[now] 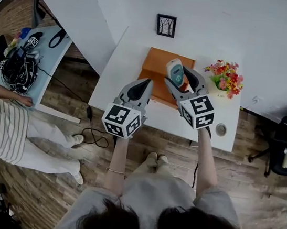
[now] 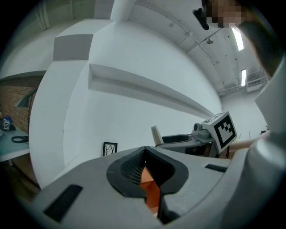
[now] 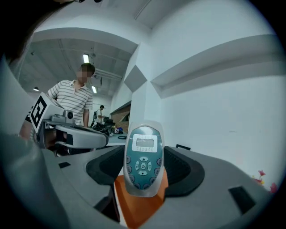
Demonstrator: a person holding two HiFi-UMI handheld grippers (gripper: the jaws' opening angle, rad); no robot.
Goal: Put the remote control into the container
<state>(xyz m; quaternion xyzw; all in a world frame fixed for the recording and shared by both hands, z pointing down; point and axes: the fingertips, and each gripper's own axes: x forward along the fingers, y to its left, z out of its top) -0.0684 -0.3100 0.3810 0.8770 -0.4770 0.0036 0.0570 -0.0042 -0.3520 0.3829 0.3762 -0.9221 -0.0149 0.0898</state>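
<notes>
remote (image 3: 142,161) lower end hidden inside right gripper (image 1: 182,81); container (image 1: 158,68) partly covered.

A white table (image 1: 122,76) is seen set against the wall. An orange container (image 1: 158,68) is placed at its middle, a small framed picture (image 1: 165,25) at its back edge. A bunch of flowers (image 1: 224,78) and a small round object (image 1: 221,129) are found on its right side.

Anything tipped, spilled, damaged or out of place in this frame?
Nothing stands out. The remote is clamped in the right gripper over the orange container. The flowers and picture frame stand upright, and nothing looks spilled.
</notes>
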